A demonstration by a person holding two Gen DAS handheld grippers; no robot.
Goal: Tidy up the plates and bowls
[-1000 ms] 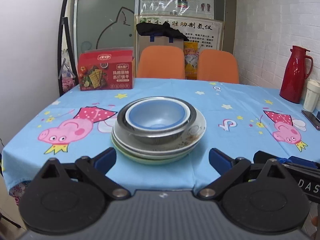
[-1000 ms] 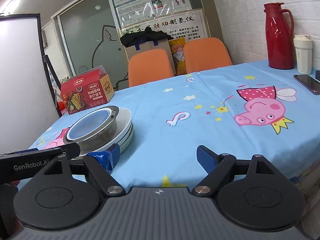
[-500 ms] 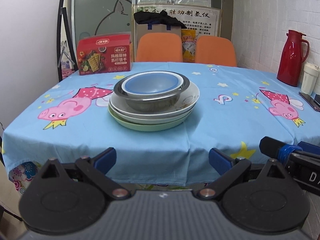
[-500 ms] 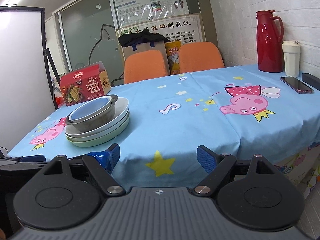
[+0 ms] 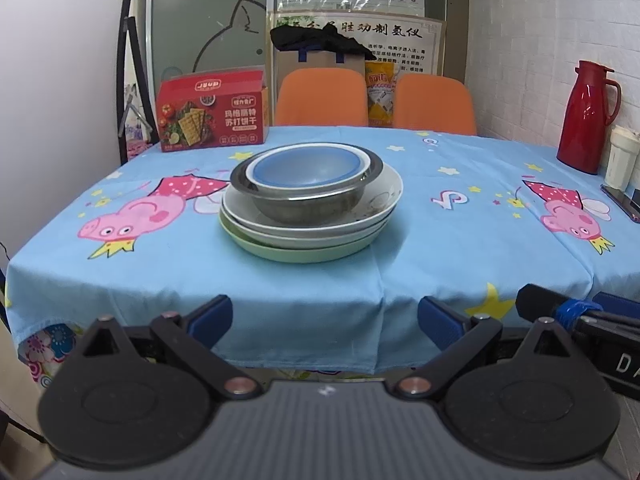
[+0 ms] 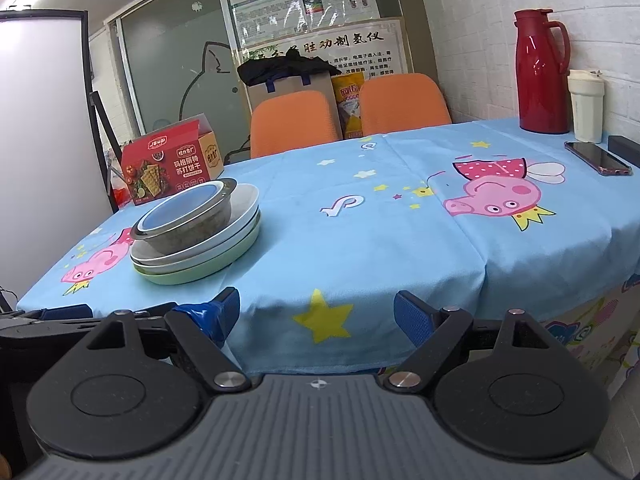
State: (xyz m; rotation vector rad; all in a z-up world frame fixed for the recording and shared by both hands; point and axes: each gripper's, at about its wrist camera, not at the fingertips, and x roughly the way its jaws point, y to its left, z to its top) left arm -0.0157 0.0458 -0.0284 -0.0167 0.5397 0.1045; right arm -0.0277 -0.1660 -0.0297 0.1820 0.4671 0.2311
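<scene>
- Both grippers have been drawn back and lowered over the last second: a second ago they hung over the table edge close to the stack, and now they sit off the near edge, below the tabletop level.
- The left gripper (image 5: 325, 316) is seen wide open, with nothing between its blue pads; the hanging cloth (image 5: 304, 320) lies just beyond it.
- The right gripper (image 6: 316, 314) is likewise spread wide and empty, held to the right of the left one, whose body shows at the left edge of the right view.
- The retreat is judged to mean that the stacking is finished, or nearly so, since nothing is carried and no loose dish is seen on the table.
- The stack (image 5: 310, 216) rests on the table near its front edge, straight ahead of the left gripper and well apart from it; from the right gripper it lies far to the left (image 6: 196, 236).
- In the stack a green plate (image 5: 280, 252) lies lowest, white plates (image 5: 376, 200) above it, then a steel bowl (image 5: 304, 208), with a blue bowl (image 5: 306, 168) nested inside.
- Farther back a red box (image 5: 212, 110) stands at the left, and a red flask (image 5: 588, 118) at the far right.
</scene>
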